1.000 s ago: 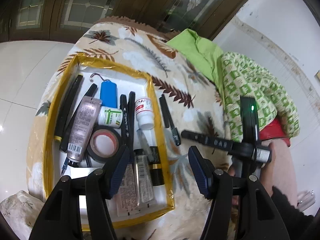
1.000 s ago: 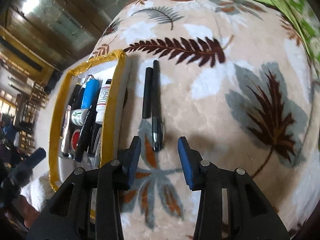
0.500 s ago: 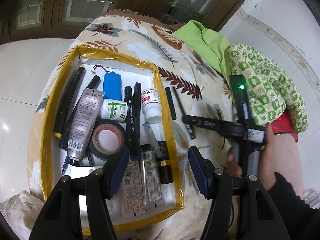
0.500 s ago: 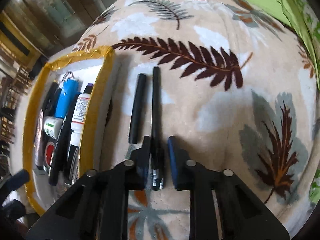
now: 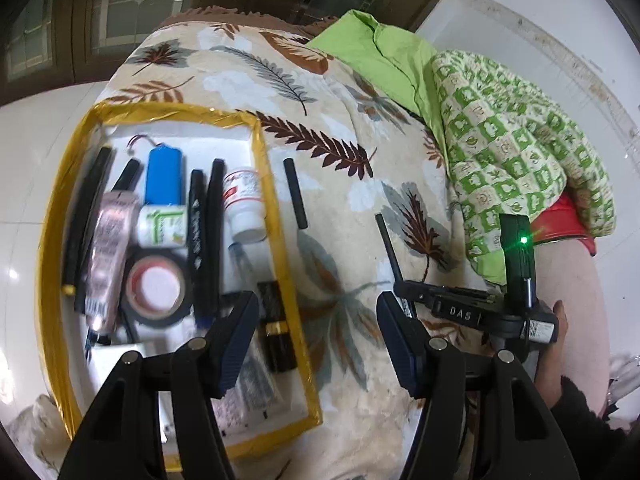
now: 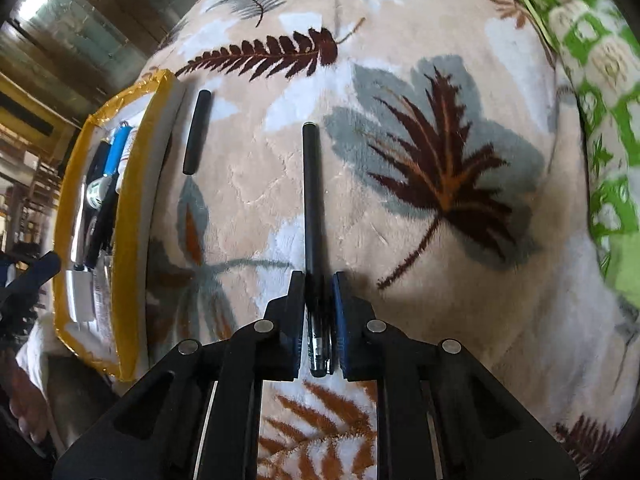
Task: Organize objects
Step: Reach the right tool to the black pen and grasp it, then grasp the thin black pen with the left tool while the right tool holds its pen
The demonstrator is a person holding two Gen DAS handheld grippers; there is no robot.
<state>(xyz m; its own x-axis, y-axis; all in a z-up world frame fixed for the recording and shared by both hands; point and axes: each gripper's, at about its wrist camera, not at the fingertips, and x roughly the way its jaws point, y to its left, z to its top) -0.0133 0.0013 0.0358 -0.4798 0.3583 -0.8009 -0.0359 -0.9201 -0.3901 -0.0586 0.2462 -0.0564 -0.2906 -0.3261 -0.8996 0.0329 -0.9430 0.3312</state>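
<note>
Right gripper [image 6: 316, 300]: your jaws have just been closing and now clench the black pen [image 6: 311, 200], which a second ago lay loose beside the black cap [image 6: 197, 132].
Black pen: gripped at its near end, its shaft pointing away over the leaf-print blanket [image 6: 440, 80], now well apart from the cap.
Black cap: on the blanket just beside the yellow-edged tray [image 5: 276, 208], outside it.
Left gripper [image 5: 316, 340]: your jaws stand wide and hold nothing, above the tray's near corner.
Tray contents: tubes, pens, a tape roll [image 5: 156, 292] and a blue cylinder [image 5: 164, 178]; blurred.
Writing: "DAS" on the right gripper's bar [image 5: 460, 312]; labels on the tubes and bottles too blurred to read.
</note>
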